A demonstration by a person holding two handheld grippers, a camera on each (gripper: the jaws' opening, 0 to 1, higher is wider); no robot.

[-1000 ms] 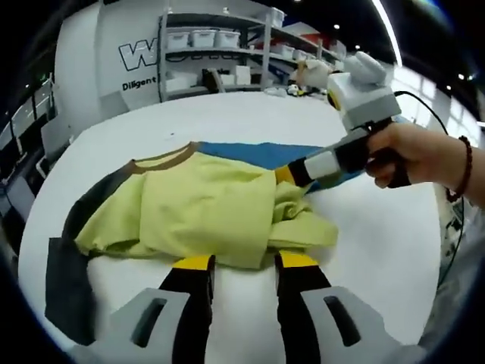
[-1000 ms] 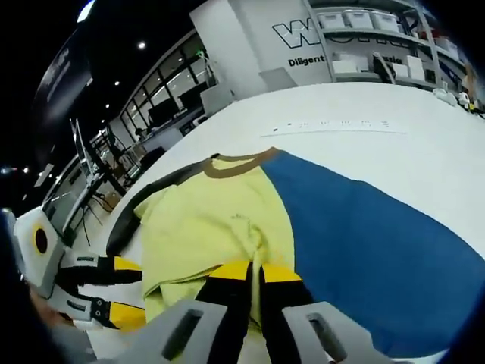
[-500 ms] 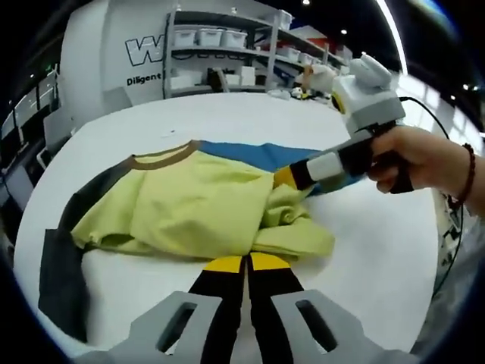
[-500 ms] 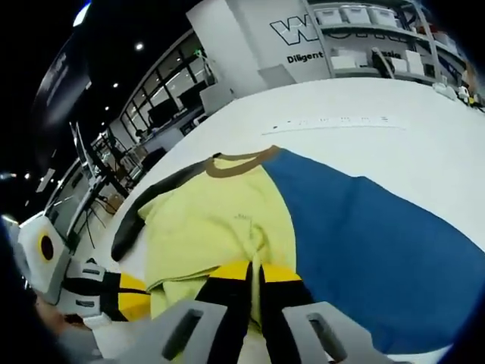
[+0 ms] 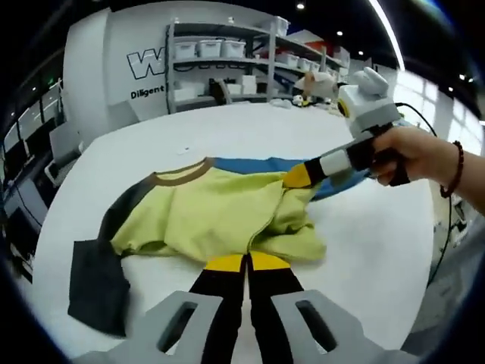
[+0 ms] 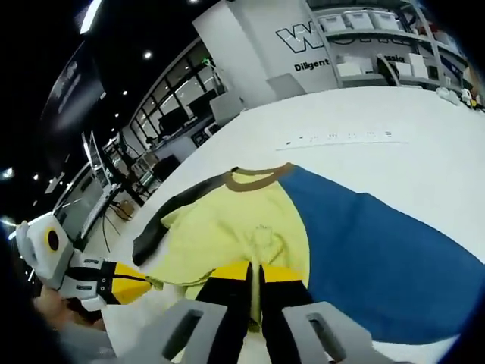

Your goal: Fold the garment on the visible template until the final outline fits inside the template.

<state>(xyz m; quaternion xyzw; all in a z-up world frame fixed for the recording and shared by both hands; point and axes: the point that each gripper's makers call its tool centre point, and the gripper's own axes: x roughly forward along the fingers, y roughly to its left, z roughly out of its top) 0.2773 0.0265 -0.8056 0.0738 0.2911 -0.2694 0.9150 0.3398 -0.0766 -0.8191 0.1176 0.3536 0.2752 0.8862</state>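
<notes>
A yellow-green garment point(image 5: 204, 212) with a brown collar and dark grey sleeves point(image 5: 98, 284) lies bunched on a blue template point(image 5: 250, 165) on the white table. My left gripper point(image 5: 246, 263) is shut on the garment's near edge. My right gripper point(image 5: 297, 176) reaches in from the right, held by a hand point(image 5: 413, 155), with its yellow tips pinching the garment's right side. In the right gripper view the garment point(image 6: 242, 227) covers the left part of the template point(image 6: 379, 250). There my right gripper point(image 6: 255, 271) is shut on a fold of fabric, and the left gripper point(image 6: 140, 279) meets the garment's edge.
The white table point(image 5: 364, 243) stretches wide around the garment, its rim curving at the left and right. Shelves with white bins point(image 5: 220, 57) stand behind it. Desks and chairs point(image 6: 114, 197) fill the room beyond the table's left edge.
My left gripper went from open to shut on the garment's near edge. Both views have since drawn back and up, and the garment's right side is gathered more tightly.
</notes>
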